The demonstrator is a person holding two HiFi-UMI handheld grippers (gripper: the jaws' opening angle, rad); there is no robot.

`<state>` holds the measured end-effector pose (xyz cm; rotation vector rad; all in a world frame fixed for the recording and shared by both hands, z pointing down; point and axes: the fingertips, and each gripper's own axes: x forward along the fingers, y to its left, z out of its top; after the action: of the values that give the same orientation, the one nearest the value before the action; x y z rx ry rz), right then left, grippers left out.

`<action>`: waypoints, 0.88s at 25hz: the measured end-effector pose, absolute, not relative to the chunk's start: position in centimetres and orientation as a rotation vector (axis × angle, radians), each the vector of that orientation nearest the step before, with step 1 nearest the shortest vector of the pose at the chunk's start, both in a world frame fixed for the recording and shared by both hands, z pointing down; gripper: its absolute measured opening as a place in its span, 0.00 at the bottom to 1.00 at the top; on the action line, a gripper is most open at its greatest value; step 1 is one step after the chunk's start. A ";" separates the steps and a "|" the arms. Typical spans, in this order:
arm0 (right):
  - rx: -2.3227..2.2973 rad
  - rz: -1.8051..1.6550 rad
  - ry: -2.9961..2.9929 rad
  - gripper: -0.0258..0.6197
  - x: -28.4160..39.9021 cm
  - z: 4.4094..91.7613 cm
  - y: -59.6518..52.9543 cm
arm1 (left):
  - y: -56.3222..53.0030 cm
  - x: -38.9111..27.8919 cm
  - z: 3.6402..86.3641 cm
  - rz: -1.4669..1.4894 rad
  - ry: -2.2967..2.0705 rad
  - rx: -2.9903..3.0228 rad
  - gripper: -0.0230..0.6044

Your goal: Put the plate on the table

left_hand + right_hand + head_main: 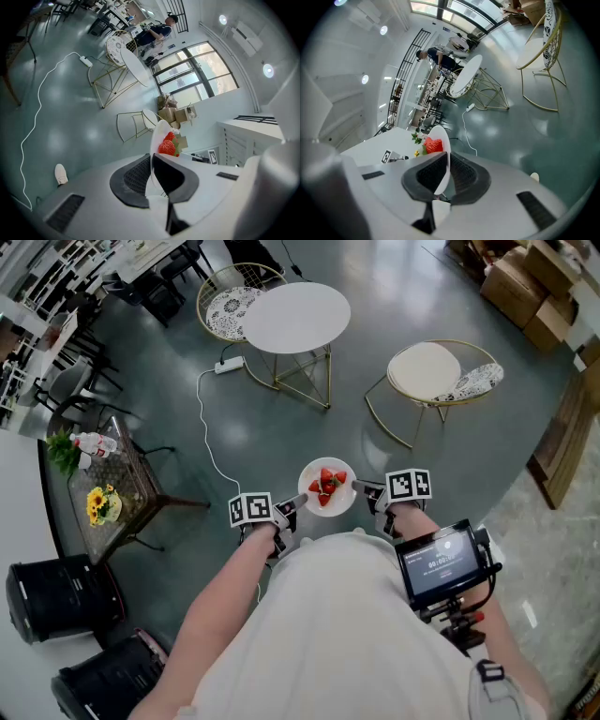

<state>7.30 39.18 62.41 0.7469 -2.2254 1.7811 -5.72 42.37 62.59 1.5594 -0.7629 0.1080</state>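
Observation:
A small white plate [312,502] with several red strawberries [325,486] hangs above the floor in front of the person. My left gripper [286,509] is shut on its left rim and my right gripper [367,493] is shut on its right rim. In the left gripper view the plate [157,136] stands edge-on between the jaws with strawberries [168,146] beyond. The right gripper view shows the plate [442,154] pinched the same way, a strawberry [433,145] behind it. The round white table [296,317] stands farther ahead.
A gold wire chair [228,306] stands left of the table, and a second gold chair [434,377] to the right. A white cable [208,427] with a power strip runs over the floor. A glass side table [136,491] with flowers is at the left. Cardboard boxes [530,287] lie far right.

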 end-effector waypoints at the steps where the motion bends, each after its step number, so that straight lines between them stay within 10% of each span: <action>1: 0.748 1.783 -2.229 0.08 7.3 62.4 39.2 | 42.3 -5.8 62.6 0.107 -0.763 1.559 0.07; 22: 0.747 1.708 -2.310 0.08 6.9 60.8 38.2 | 41.5 -6.1 62.0 0.113 -0.764 1.587 0.07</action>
<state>6.88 38.19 60.79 0.7472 -2.3101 1.7082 -6.06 41.52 62.03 1.5865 -0.7643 0.1132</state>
